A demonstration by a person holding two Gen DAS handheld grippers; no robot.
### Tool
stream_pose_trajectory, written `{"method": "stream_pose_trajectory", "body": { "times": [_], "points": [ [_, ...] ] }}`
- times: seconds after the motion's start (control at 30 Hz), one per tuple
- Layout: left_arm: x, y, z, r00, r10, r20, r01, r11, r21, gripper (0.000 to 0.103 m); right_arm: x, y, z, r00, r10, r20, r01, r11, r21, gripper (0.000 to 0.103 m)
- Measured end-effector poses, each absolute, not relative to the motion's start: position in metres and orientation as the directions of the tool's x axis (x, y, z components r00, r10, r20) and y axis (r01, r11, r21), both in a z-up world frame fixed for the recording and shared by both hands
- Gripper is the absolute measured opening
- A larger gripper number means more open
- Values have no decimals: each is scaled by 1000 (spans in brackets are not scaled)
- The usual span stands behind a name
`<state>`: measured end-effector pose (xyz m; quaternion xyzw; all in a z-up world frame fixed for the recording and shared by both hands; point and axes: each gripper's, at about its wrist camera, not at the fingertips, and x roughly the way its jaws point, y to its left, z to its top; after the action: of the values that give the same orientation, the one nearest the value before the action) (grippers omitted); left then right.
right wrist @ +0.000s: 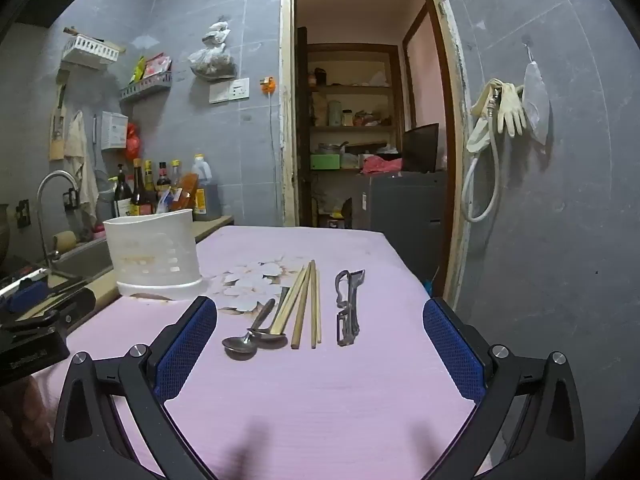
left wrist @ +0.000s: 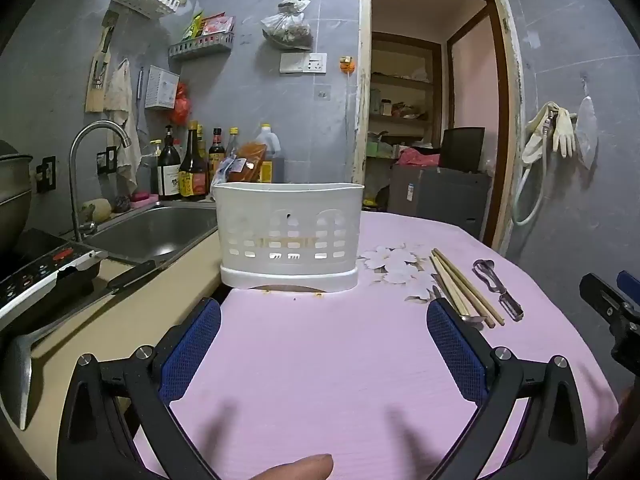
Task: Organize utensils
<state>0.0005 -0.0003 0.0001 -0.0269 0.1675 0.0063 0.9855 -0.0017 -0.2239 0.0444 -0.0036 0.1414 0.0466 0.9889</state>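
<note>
A white slotted utensil holder (left wrist: 288, 236) (right wrist: 154, 258) stands at the left edge of the pink table (left wrist: 320, 360) (right wrist: 320, 380). To its right lie wooden chopsticks (left wrist: 466, 286) (right wrist: 306, 304), two metal spoons (right wrist: 256, 332) and a metal peeler (left wrist: 498, 288) (right wrist: 349, 306). My left gripper (left wrist: 324, 312) hovers wide open in front of the holder, nothing between its blue pads. My right gripper (right wrist: 320, 312) is wide open too, a short way before the spoons and chopsticks, holding nothing. Part of the right gripper shows at the left wrist view's right edge.
Left of the table runs a counter with a steel sink (left wrist: 156, 232), a tap (left wrist: 96, 152), sauce bottles (left wrist: 192, 164) and an induction cooker (left wrist: 36, 276). A knife (left wrist: 132, 274) lies on the counter edge. An open doorway (right wrist: 360, 140) is behind the table.
</note>
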Motion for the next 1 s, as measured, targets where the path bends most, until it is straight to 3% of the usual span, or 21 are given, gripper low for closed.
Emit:
{"method": "stream_pose_trajectory", "body": {
  "times": [1.0],
  "points": [
    [-3,4,3,947,-2,-320,-18,998,-60,101,2,-218,40,950,111,-292,-111,994,18,103]
  ]
}}
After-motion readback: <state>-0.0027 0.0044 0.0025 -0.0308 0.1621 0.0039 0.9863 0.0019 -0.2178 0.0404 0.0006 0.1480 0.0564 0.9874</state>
